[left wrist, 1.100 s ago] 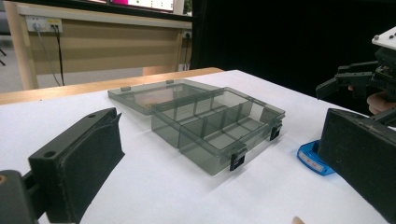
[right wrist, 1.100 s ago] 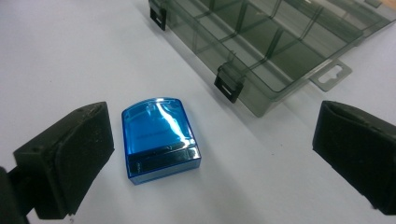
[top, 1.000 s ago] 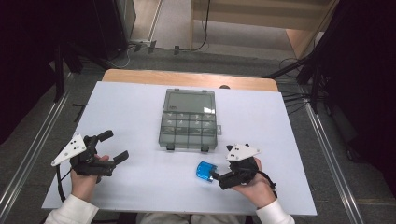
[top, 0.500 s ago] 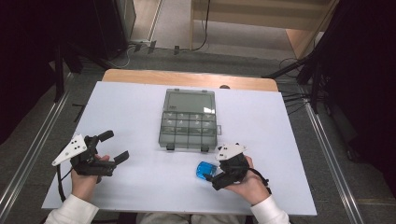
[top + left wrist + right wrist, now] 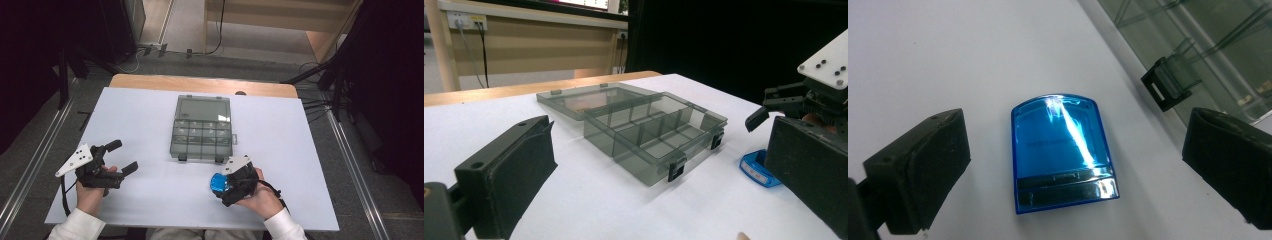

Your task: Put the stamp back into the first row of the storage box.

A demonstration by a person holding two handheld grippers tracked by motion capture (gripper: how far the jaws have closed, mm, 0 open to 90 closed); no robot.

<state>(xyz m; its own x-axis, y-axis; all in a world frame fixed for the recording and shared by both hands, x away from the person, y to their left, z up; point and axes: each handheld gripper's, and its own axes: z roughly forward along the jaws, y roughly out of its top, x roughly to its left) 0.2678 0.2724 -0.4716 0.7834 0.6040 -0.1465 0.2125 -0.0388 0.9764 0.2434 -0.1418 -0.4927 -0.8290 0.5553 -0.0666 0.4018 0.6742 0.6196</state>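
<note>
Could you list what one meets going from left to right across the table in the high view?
Left tool → open compartment box → blue case → right tool, poised over that case.

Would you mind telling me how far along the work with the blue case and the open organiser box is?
Done: the organiser box lies open, lid flat. In hand: the right gripper hangs open over the blue case, jaws either side, not touching. Left: gripping and moving the case. The left gripper waits open, apart.
</note>
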